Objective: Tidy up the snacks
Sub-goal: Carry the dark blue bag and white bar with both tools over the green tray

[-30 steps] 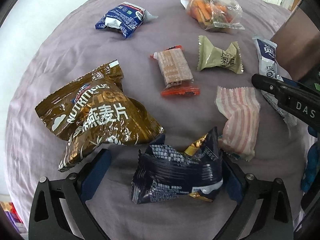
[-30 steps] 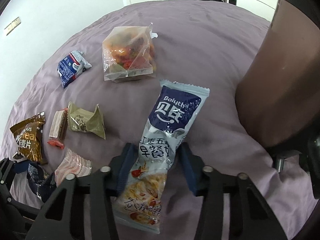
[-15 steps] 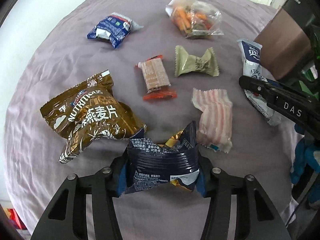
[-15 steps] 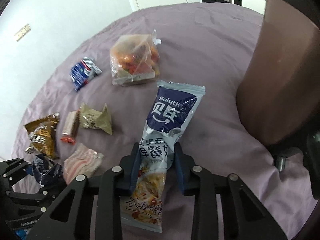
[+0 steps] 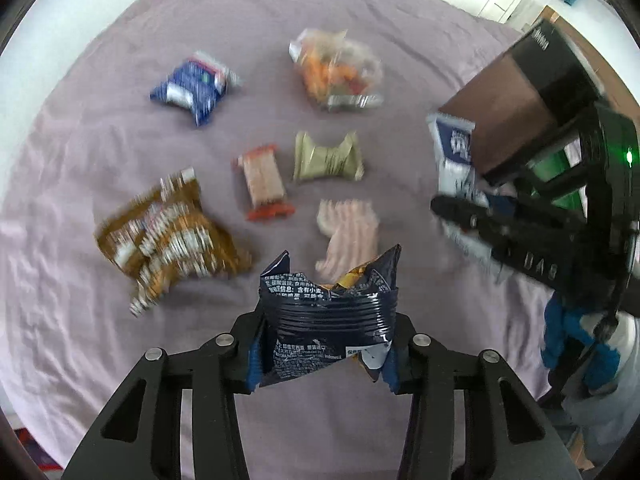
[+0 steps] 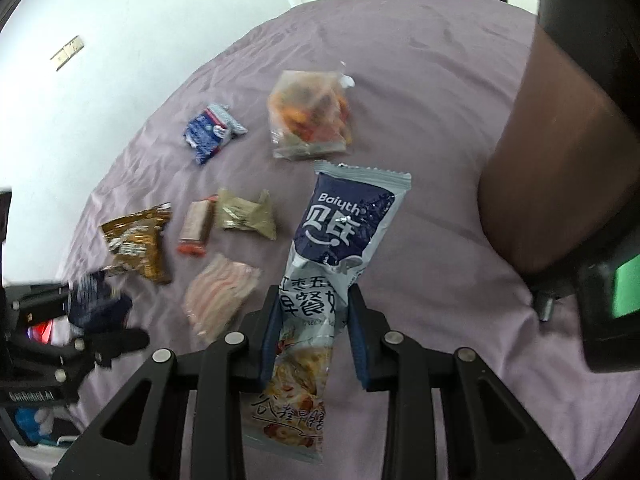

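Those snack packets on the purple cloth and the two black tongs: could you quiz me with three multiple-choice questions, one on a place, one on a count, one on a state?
1. Where does the olive-green packet lie?
A. beside the orange-ended bar
B. inside the brown box
C. between tongs

2. How many packets lie loose on the purple cloth, outside both tongs?
A. three
B. six
C. nine

3. What is the state of the left tongs?
A. wide open, empty
B. shut on the dark blue packet
C. shut on the brown packet

Answers: 1 A, they lie side by side mid-cloth. 2 B, six lie unheld. 3 B, both pads squeeze its crumpled sides.
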Tool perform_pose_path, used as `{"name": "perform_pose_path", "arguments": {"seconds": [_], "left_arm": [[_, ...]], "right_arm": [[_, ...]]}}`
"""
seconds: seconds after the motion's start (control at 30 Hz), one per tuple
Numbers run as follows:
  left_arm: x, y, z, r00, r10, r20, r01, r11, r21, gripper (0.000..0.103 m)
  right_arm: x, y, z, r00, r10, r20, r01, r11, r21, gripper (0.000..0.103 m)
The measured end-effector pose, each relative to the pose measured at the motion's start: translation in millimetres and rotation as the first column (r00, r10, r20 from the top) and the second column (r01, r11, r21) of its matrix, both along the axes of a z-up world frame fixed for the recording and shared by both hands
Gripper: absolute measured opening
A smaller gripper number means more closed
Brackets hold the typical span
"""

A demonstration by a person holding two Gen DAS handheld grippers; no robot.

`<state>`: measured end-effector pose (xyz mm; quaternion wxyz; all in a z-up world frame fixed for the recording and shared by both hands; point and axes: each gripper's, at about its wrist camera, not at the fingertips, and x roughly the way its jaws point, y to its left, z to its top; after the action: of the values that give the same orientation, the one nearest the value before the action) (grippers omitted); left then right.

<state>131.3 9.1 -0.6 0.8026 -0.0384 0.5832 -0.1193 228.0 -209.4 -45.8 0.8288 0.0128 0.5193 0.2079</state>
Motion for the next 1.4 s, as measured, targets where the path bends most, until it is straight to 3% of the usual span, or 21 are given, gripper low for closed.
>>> {"name": "perform_pose_path", "arguments": {"seconds": [0.23, 0.37, 0.57, 0.9, 1.13, 1.4], "left_arm": [[28, -8, 68, 0.999, -0.046, -0.003, 0.046, 0.998, 0.032, 0.04], [38, -16, 92, 0.993, -0.121, 0.006, 0.121, 0.991, 0.065, 0.04], [43, -35, 65, 0.977, -0.207, -0.048, 0.211, 0.968, 0.136, 0.04], [21, -73, 38, 0.924, -0.364, -0.115, 0.381, 0.9, 0.213, 0.04], [4, -126, 38, 0.86, -0.496, -0.116, 0.509, 0.833, 0.215, 0.04], [-22, -210, 32, 0.748, -0.653, -0.114, 0.662, 0.727, 0.18, 0.04]], "right_arm": [[-4, -3, 60, 0.999, -0.003, -0.038, 0.003, 1.0, -0.012, 0.018], [-9, -6, 76, 0.998, 0.002, -0.063, -0.003, 1.0, -0.015, 0.018], [-22, -21, 64, 0.991, -0.026, -0.134, 0.019, 0.999, -0.051, 0.018], [-66, -70, 59, 0.974, -0.116, -0.194, 0.091, 0.987, -0.135, 0.018], [-93, -130, 64, 0.944, -0.275, -0.184, 0.243, 0.953, -0.179, 0.018], [-114, -208, 70, 0.884, -0.441, -0.158, 0.409, 0.891, -0.197, 0.018]]}}
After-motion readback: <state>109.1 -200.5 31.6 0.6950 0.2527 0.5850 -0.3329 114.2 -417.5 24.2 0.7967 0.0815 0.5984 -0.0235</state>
